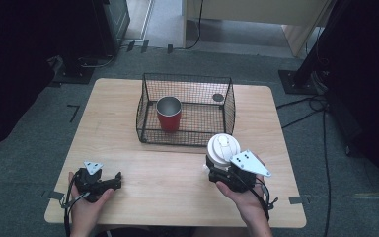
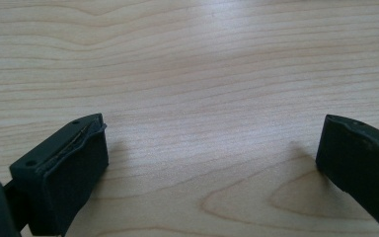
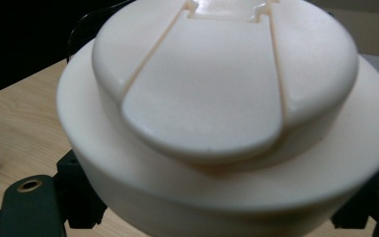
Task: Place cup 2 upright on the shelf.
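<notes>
The right gripper (image 1: 217, 165) squeezes a white round plastic lid (image 1: 223, 146), which hides its jaws. The left gripper (image 1: 109, 181) rests wide open on the pale wooden surface (image 1: 177, 177).

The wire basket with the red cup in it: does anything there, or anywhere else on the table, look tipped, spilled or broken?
Nothing stands out. The red cup stands upright inside the wire basket, and no spill shows on the table. The right claw holds a white lidded cup with its lid on; the left claw rests open.

white lidded cup (image 1: 223, 147), upright, near basket front
</notes>
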Motion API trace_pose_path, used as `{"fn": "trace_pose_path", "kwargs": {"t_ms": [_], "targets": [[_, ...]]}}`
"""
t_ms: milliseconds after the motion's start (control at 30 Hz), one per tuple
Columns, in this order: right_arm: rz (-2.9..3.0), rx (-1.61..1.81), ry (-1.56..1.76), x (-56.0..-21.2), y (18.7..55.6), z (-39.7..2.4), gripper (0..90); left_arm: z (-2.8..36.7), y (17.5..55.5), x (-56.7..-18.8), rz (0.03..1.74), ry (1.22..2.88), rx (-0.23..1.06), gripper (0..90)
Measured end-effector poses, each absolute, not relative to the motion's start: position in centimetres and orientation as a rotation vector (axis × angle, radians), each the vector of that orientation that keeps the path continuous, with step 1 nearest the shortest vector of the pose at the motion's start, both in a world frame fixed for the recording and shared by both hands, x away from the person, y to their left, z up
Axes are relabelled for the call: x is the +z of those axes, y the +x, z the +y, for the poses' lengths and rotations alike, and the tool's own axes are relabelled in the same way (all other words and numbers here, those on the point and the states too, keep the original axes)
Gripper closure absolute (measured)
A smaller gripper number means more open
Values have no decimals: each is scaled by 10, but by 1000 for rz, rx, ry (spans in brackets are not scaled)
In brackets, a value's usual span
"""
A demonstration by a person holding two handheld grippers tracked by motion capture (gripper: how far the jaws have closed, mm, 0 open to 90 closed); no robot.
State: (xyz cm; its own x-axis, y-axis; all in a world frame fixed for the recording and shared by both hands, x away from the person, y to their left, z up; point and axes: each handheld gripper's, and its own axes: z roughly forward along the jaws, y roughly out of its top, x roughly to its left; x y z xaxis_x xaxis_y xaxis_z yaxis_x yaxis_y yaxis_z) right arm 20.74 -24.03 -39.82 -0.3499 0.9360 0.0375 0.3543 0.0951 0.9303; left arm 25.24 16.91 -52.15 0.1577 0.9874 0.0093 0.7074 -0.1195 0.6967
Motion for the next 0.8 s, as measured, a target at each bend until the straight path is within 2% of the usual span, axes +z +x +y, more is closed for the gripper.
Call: {"fn": "trace_pose_path", "kwargs": {"t_ms": [800], "targets": [[1736,1260,1294,-376,230,-232,161,169,252,-521,1606,1893,661,0]]}}
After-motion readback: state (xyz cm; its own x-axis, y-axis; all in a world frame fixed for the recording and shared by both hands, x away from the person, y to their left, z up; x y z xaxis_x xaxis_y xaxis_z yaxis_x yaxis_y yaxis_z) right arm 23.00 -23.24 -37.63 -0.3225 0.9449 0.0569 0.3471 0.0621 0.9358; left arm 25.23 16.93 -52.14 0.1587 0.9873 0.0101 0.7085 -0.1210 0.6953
